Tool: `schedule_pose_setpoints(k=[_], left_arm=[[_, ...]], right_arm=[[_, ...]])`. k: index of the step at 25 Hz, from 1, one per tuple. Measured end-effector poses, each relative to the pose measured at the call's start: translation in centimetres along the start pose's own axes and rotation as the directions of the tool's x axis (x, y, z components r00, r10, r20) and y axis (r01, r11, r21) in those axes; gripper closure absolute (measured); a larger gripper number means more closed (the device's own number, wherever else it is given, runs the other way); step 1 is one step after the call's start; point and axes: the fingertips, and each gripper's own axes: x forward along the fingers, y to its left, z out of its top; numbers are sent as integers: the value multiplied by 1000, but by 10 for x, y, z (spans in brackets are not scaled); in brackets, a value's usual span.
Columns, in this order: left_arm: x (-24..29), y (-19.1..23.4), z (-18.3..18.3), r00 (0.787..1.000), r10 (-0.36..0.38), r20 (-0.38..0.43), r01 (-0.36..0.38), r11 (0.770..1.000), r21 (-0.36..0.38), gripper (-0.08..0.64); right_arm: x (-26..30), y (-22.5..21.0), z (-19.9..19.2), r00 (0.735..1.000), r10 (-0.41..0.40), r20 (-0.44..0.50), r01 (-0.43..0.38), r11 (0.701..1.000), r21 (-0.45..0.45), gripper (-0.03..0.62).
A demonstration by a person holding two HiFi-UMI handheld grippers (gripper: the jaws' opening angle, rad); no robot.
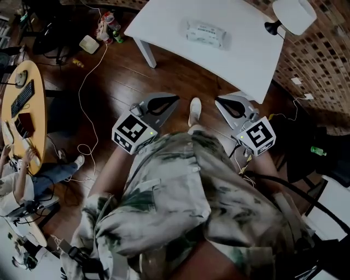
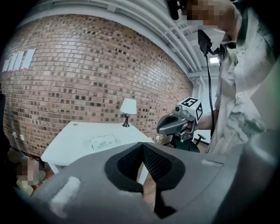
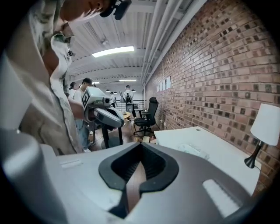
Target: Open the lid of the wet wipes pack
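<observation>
The dark wooden floor [image 1: 109,82] filled most of the head view. The white rectangular worktop [image 1: 240,60] stood across it, well ahead of the person, with a brown brick wall [image 1: 317,60] close along its right side. The person's pale patterned shirt [image 1: 175,197] covered the lower part of that view.

Both arms were drawn in close to the body. They held the grippers side by side and apart, tips angled in toward each other and toward the worktop's near edge. The grey left gripper [image 1: 174,98], carrying a black-and-white marker cube [image 1: 133,133], had its jaws pressed together at the tips. Its own view showed only a hollow between the ribbed pads, with nothing held there. The right gripper [image 1: 220,101] was likewise closed and empty. Neither reached the worktop. Open floor and a white shoe [image 1: 194,111] lay between them and its near edge.

A white-shaded table lamp [image 1: 292,15] with a black base stood at the worktop's far right corner. The soft white wet wipes pack [image 1: 205,33] lay flat toward the far side of the worktop, well apart from both grippers, with bare surface all around it. Its print was too small to read, and whether its lid was shut could not be told from so far. A thin white cable [image 1: 87,82] trailed over the floor to the left.
</observation>
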Motion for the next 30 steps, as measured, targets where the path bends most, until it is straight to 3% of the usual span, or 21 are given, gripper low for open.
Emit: schedule_pose_setpoints(k=[4,10,12,20,25,30], left_arm=[[52,48,16,999,28,-41,-29,1000,-12,558],[134,118,24,993,72,-92,-73,997,-12,558],[156,136,20,990,68,-121,-72,997,-23,558],[214,210,-15,976,24,-214,-32,999,-36,558],[250,237,-39,958,-36,-283,23,999,-48,558],[269,238,-59,935,-111,-336,94,993,-68,558]], right_arm=[[24,-67,-5,998,44,-41,-44,999,2,584],[61,-158,-30,991,97,-88,-104,992,-78,583],[75,-177,-40,988,108,-112,-117,990,-81,531],[134,-225,-61,972,33,-231,-72,984,-163,538],[168,-244,-88,938,14,-346,-91,974,-207,520],[193,-248,-117,896,32,-443,-136,969,-204,509]])
